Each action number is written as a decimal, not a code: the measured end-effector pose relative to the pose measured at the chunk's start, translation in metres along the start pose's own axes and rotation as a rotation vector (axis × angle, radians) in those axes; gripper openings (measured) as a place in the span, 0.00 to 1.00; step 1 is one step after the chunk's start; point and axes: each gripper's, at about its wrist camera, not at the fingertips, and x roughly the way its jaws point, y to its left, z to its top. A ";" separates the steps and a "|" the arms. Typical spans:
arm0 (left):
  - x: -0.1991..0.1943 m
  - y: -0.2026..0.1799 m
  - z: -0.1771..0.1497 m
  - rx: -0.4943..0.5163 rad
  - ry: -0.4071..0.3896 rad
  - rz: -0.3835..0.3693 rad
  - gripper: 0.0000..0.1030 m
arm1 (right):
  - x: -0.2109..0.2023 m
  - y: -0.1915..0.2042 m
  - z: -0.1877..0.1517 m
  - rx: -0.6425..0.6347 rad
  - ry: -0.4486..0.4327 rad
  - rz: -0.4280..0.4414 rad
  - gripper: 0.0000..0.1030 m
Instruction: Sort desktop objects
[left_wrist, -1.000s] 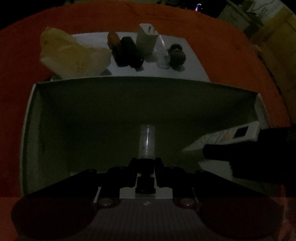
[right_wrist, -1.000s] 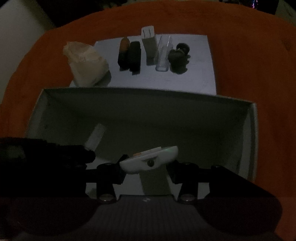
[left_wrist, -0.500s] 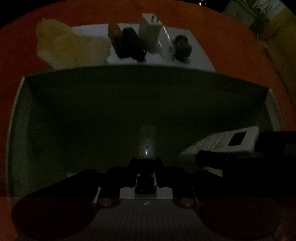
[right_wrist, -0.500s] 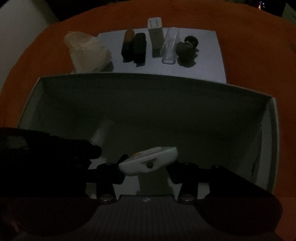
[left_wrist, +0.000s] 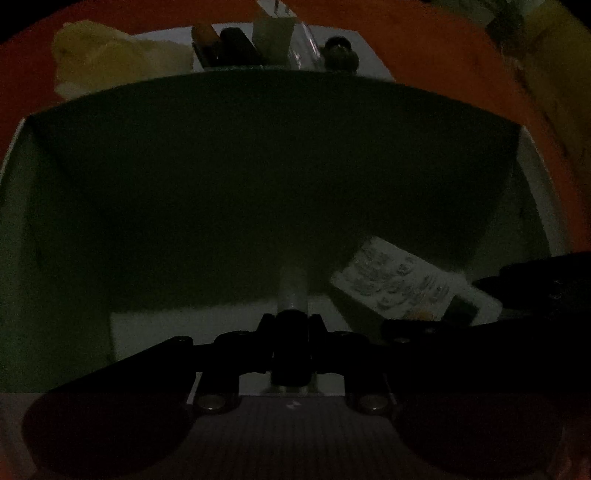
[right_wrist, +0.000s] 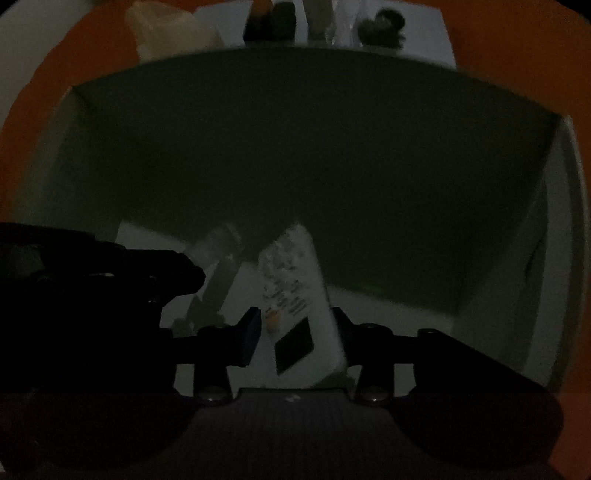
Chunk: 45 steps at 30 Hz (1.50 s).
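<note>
Left wrist view: the left claw (left_wrist: 291, 325) is down inside the box (left_wrist: 258, 177), its jaws pressed in on the dark cap end of a clear tube (left_wrist: 293, 291), which points away from the camera toward the box's far wall. The step in hand looks to be setting things down in the box. To do it well, I judge the tube should be lowered until it lies along the box floor, then let go with a small opening so it does not roll. To the right of the tube, also in the box, lies the white remote (left_wrist: 413, 291), with the right claw's dark fingers at its near end. Beyond the box's far wall, a crumpled bag (left_wrist: 110, 62) and a row of small items wait on a pale sheet on the orange-covered bench (left_wrist: 436, 48).

Right wrist view: the right claw (right_wrist: 295, 332) is spread fairly wide around the remote (right_wrist: 295, 295). The right finger (right_wrist: 341, 328) seems to touch the remote's edge; the left finger (right_wrist: 251, 332) stands clear of it, so the claw is not pinching. The remote appears to rest tilted in the box (right_wrist: 406, 184), screen end nearest the camera. Backing straight out would avoid dragging it. Left of the remote, the left claw (right_wrist: 192, 273) grips the tube (right_wrist: 219, 243).
</note>
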 end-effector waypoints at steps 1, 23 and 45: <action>0.001 -0.003 -0.002 0.001 0.008 0.003 0.16 | 0.003 0.000 -0.001 0.003 0.010 -0.002 0.42; 0.008 -0.037 -0.005 -0.010 0.036 0.059 0.17 | 0.016 0.005 -0.006 -0.008 0.022 -0.051 0.44; -0.037 0.034 0.032 -0.059 -0.101 -0.046 0.17 | -0.080 -0.007 0.022 0.029 -0.190 0.017 0.46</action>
